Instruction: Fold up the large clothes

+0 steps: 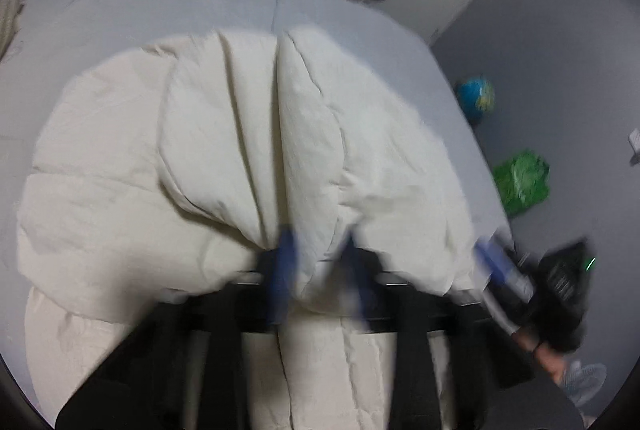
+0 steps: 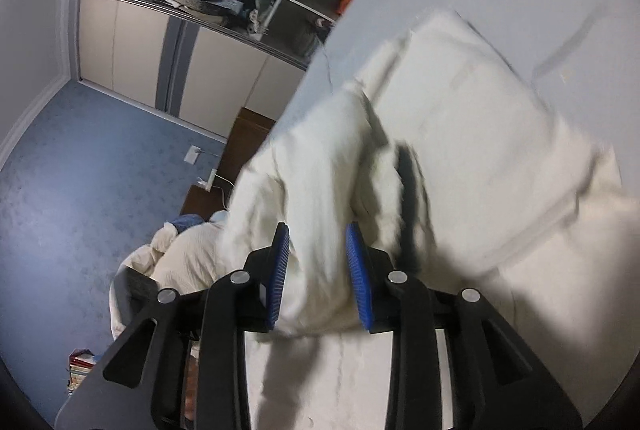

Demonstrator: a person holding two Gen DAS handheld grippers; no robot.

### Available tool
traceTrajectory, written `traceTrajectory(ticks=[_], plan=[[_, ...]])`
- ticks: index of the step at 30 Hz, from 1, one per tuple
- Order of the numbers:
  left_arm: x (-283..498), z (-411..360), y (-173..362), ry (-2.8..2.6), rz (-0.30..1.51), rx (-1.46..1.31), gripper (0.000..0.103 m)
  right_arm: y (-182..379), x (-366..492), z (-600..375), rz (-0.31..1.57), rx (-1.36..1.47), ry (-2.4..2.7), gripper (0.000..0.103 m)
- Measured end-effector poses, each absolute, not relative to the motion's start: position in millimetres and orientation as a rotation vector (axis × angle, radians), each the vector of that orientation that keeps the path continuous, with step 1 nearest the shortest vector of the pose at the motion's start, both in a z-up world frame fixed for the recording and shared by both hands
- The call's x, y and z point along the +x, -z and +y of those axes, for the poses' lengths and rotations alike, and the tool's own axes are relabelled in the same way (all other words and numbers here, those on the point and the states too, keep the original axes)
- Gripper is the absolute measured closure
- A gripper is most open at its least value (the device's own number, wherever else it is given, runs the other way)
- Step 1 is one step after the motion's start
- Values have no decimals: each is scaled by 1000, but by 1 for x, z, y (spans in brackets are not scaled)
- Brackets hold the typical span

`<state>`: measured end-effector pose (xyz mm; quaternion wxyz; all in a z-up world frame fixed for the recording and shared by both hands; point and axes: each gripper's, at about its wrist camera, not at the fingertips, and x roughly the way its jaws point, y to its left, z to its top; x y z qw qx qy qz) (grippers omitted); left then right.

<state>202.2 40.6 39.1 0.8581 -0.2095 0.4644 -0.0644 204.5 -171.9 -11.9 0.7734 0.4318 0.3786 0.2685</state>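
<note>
Left wrist view: cream padded garment [image 1: 240,150] spread over the grey-sheeted bed [image 1: 120,10], near edge bunched up between the blue fingers [image 1: 286,262] of the left gripper [image 1: 320,266]; blurred, apparently grasping that fold. Right gripper [image 1: 496,262] visible at the garment's right edge.

Right wrist view: right gripper [image 2: 318,274] with fingers [image 2: 278,270] parted, cloth hanging between them, seemingly loose rather than clamped. Likely risk: bulky, springy fabric slipping out on that side, dropping unevenly and spoiling the fold, or sliding off the bed's edge.
</note>
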Motion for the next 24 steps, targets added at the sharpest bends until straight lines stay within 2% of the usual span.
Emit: traceTrajectory(ticks=[5,8,14,21,22,23,24], plan=[[195,44,-20,115,991,-451,90,-27,245,-146,849,811,-632,76],[186,51,-19,143,965,-503,90,-41,273,-107,936,687,-665,76],[175,66,-14,179,945,-538,89,-25,300,-57,1110,549,-620,76],[171,76,-10,184,949,-548,88,-12,296,-32,1177,557,-688,71],[171,76,-11,184,948,-549,88,-14,291,-31,1165,537,-702,73],[176,73,-12,183,948,-548,88,-17,287,-28,1143,512,-706,93],[176,72,-12,183,946,-549,88,-23,278,-29,1098,466,-709,96]])
